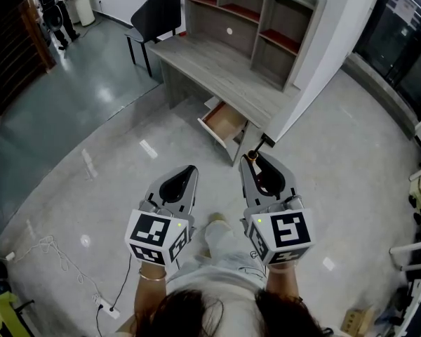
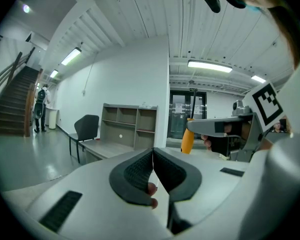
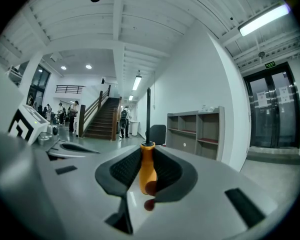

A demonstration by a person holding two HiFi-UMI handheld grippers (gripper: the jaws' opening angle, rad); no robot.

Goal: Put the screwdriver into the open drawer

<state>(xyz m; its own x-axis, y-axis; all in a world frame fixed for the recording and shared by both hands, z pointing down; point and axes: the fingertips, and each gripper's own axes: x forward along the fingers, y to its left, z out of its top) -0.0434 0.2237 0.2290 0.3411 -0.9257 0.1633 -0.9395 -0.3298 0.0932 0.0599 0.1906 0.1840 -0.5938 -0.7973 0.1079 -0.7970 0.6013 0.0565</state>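
My right gripper (image 1: 250, 159) is shut on the screwdriver (image 1: 261, 147), whose orange handle (image 3: 148, 169) sits between the pads while its black shaft (image 3: 148, 115) points out past the tips. The screwdriver's handle (image 2: 187, 140) also shows in the left gripper view, held by the right gripper (image 2: 225, 128). My left gripper (image 1: 191, 169) is beside it, jaws pressed together (image 2: 153, 155) on nothing. The open drawer (image 1: 224, 121) juts from the grey desk (image 1: 210, 67) a short way ahead of both grippers, and its inside looks bare. Both grippers are held over the floor, short of the desk.
A shelf unit (image 1: 256, 16) stands on the desk against a white wall (image 1: 316, 62). A black chair (image 1: 156, 14) is at the desk's left end. A person (image 1: 52, 9) stands far left. A cable (image 1: 63, 258) lies on the floor at lower left.
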